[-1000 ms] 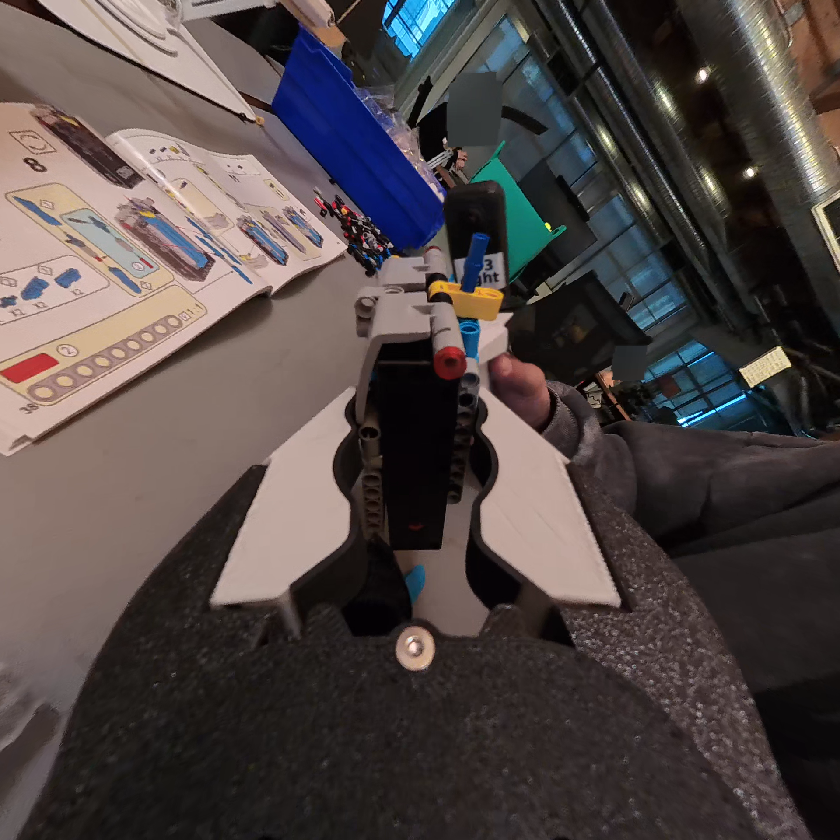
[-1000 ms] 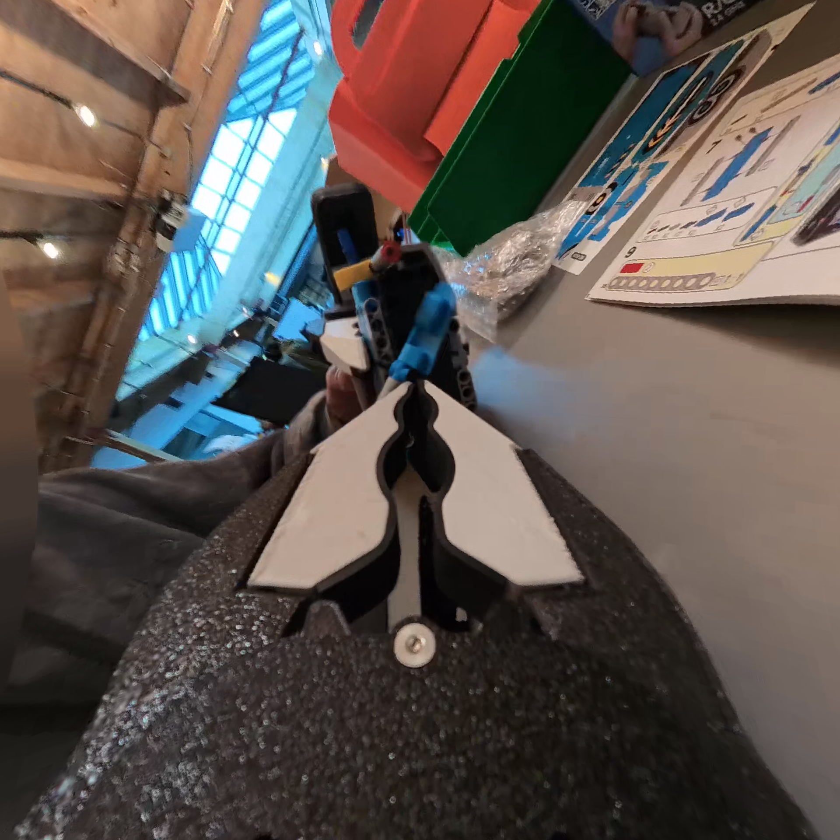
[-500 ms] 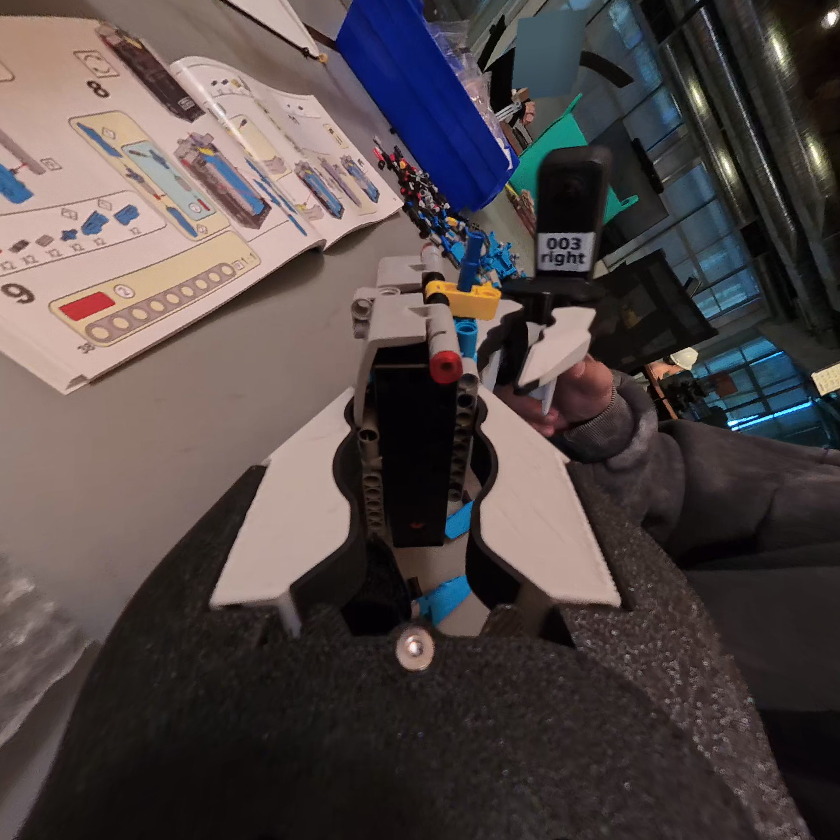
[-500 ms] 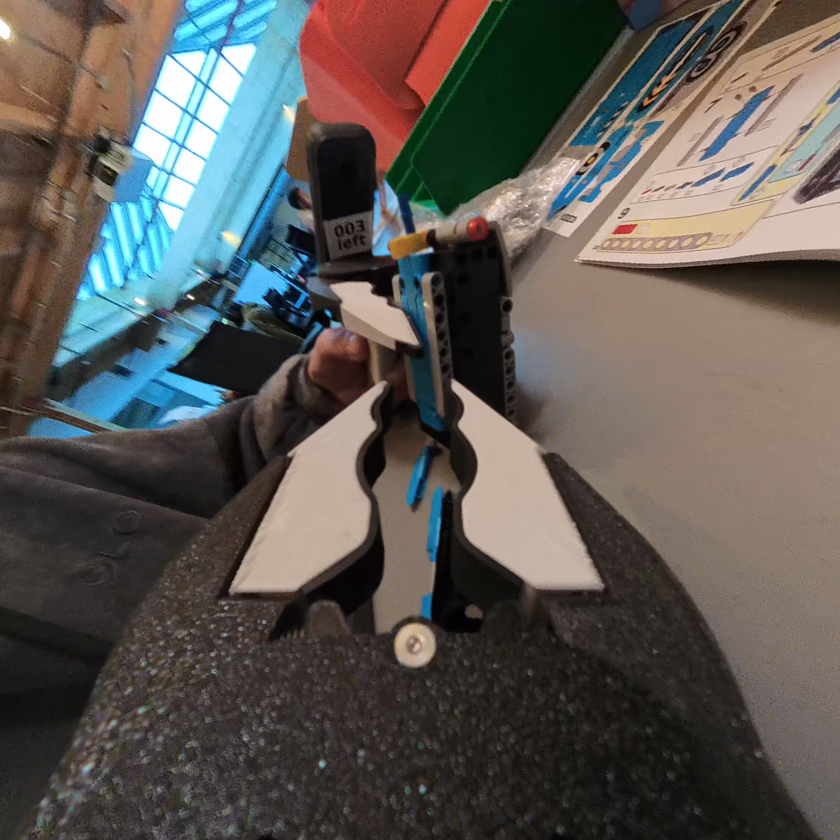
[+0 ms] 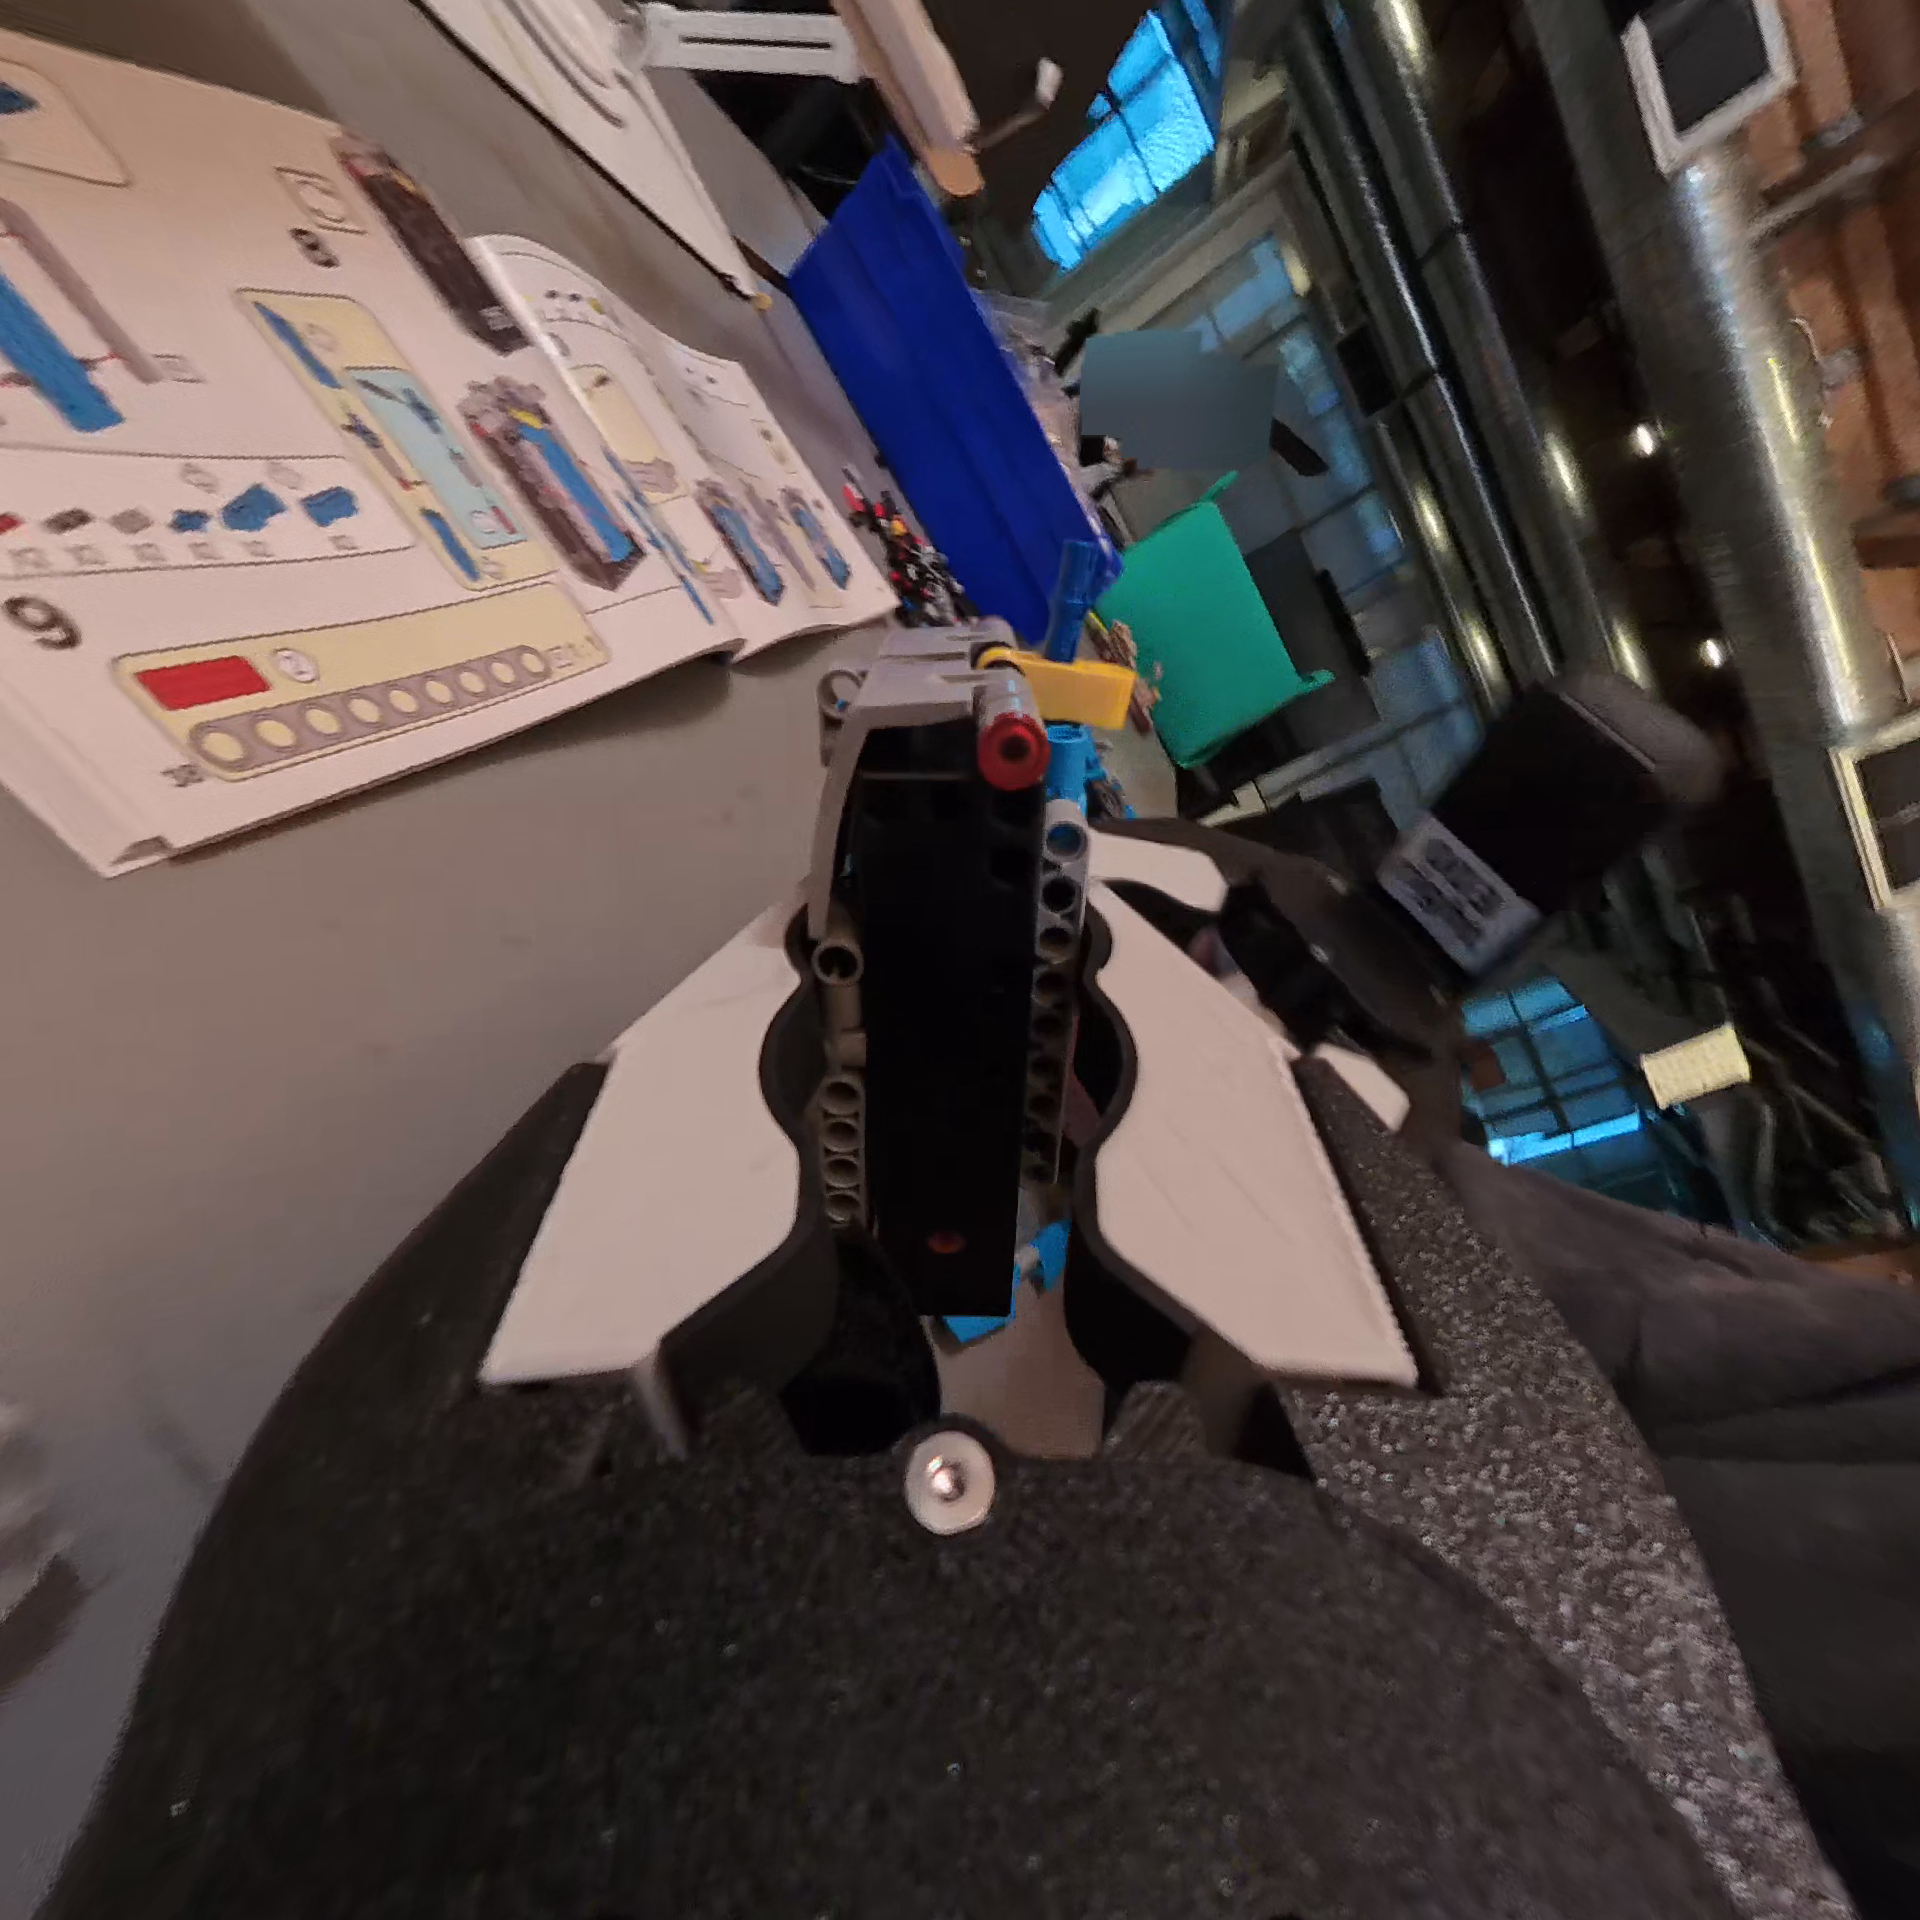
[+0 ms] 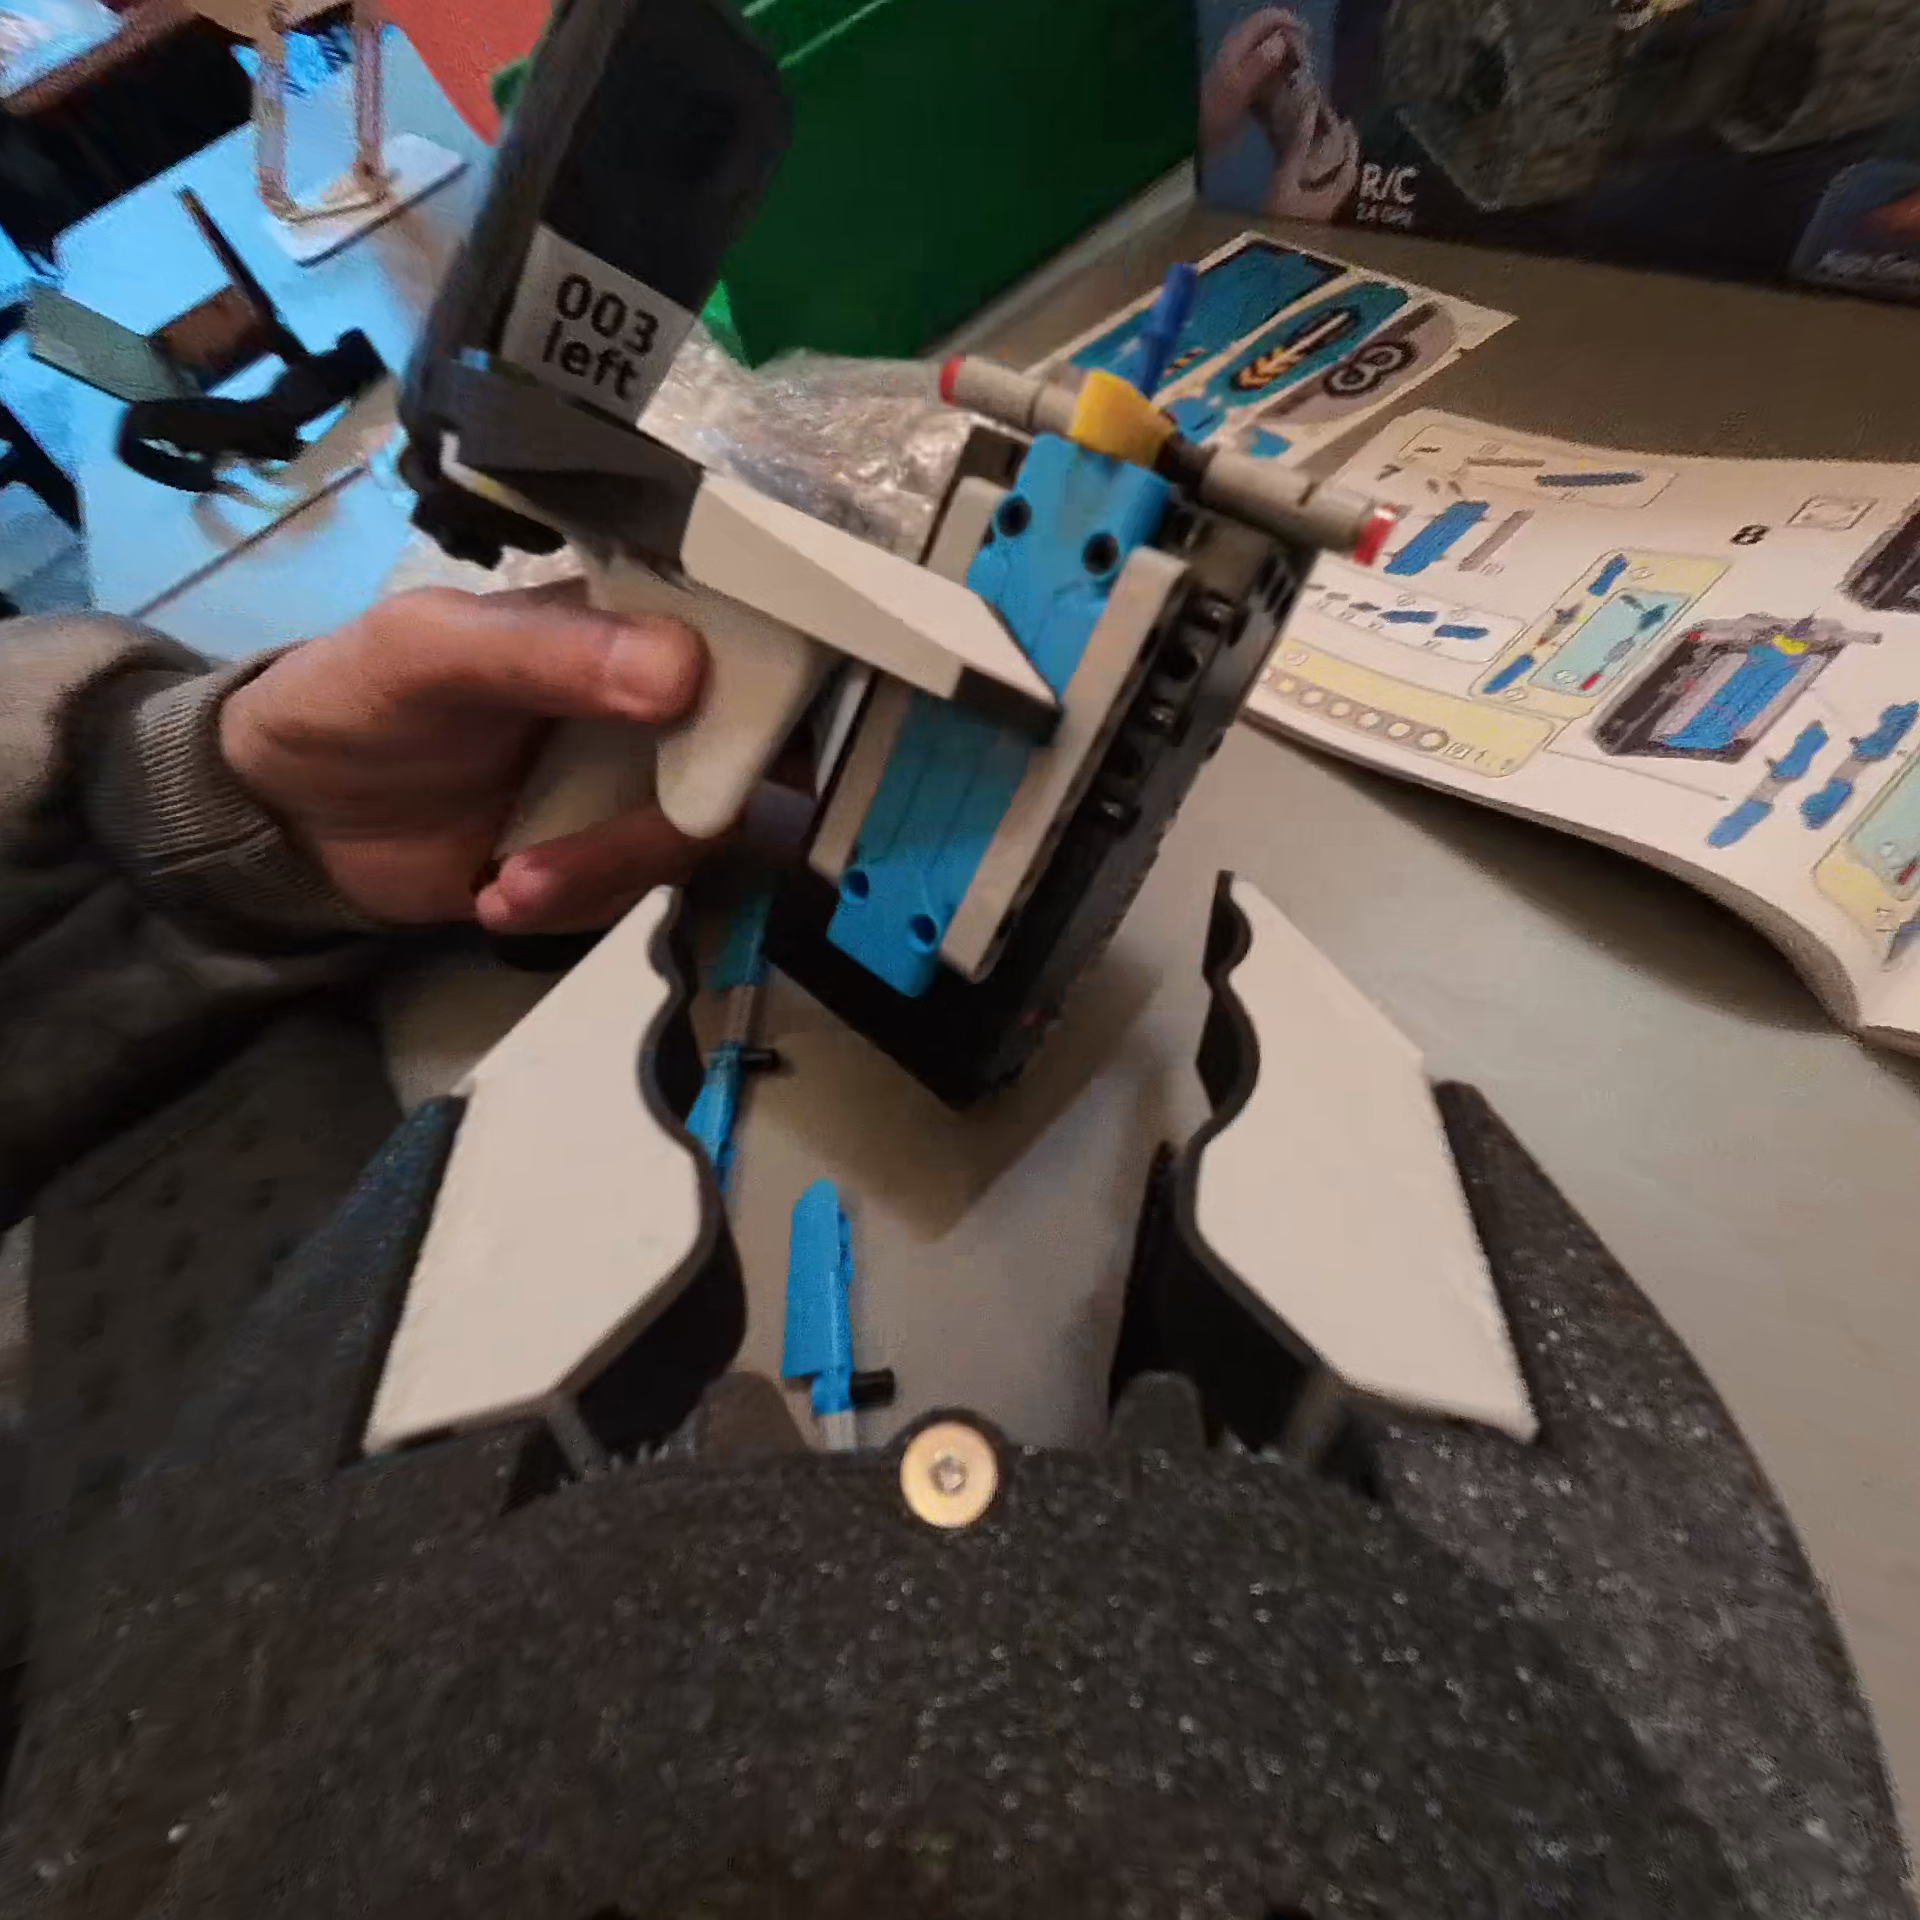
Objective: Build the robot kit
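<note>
While clamped on the brick model (image 5: 951, 1023), my left gripper (image 5: 951, 935) level; right gripper (image 6: 951, 925) spread, empty, beside it.

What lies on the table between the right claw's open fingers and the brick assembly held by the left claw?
In the right wrist view, a loose blue piece lies between the right claw and the brick assembly; otherwise bare table.

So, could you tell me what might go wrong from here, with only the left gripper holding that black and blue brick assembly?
1. The left gripper alone clamps the black and blue brick assembly; the open right gripper gives no support, so it might twist or slip.
2. Loose blue brick pieces lie on the grey table under the right gripper and could get knocked away.
</note>
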`<action>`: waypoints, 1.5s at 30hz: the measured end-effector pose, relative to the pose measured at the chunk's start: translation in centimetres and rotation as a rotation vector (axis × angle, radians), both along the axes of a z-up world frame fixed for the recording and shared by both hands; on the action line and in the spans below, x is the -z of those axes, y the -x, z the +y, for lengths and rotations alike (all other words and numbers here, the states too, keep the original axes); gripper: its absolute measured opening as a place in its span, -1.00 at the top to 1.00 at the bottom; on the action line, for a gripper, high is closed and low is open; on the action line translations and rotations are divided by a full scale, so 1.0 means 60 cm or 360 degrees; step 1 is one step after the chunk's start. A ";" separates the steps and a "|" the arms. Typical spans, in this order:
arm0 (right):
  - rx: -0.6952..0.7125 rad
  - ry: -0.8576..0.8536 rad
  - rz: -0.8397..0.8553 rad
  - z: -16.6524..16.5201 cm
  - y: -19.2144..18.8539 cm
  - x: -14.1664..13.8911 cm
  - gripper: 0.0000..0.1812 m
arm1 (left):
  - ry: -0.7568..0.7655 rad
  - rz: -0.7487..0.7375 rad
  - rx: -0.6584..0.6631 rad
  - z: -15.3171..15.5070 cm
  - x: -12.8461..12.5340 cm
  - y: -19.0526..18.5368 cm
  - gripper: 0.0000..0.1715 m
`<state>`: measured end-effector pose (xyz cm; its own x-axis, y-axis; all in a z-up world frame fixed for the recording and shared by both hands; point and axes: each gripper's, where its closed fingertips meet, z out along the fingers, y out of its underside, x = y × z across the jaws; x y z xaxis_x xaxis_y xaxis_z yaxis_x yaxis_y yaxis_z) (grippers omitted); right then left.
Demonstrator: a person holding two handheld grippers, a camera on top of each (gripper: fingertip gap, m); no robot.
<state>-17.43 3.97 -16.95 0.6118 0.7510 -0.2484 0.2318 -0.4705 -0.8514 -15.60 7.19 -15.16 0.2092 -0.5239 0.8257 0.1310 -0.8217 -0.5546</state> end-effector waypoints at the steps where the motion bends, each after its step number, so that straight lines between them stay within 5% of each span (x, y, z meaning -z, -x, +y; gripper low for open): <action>1: 0.0059 -0.0041 -0.0058 0.007 0.003 0.002 -0.05 | 0.0058 -0.0004 -0.0040 0.004 0.005 -0.002 0.49; 7: 0.0054 -0.0009 -0.0280 0.005 -0.020 0.025 0.24 | 0.0154 0.0013 0.0031 -0.015 0.016 -0.021 0.48; 20: -0.0183 0.0238 -0.0589 -0.033 -0.110 0.057 0.26 | -0.0336 0.0376 0.0034 0.006 0.002 0.032 0.33; 27: -0.0191 0.0233 -0.0409 -0.034 -0.118 0.053 0.24 | -0.0736 0.0550 0.0265 -0.041 0.004 0.000 0.44; 30: -0.0210 0.0117 -0.0417 -0.044 -0.135 0.026 0.27 | -0.1011 0.0480 0.0661 -0.123 -0.017 -0.008 0.63; 34: -0.0389 0.0110 -0.0371 -0.117 -0.123 0.010 0.47 | -0.1237 0.0895 0.0896 -0.163 0.047 -0.007 0.58; 36: -0.0493 0.0079 -0.0428 -0.155 -0.100 0.024 0.62 | -0.1193 0.0946 0.0982 -0.176 0.067 -0.010 0.58; 45: -0.0431 0.0190 -0.0643 -0.138 -0.080 0.087 0.89 | -0.1126 0.0948 0.1060 -0.189 0.086 -0.019 0.58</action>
<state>-12.63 -4.31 -22.16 0.4639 0.8769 -0.1258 0.6593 -0.4366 -0.6121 -14.44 -4.16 -20.32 -0.0251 -0.9862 0.1636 -0.6536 -0.1076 -0.7492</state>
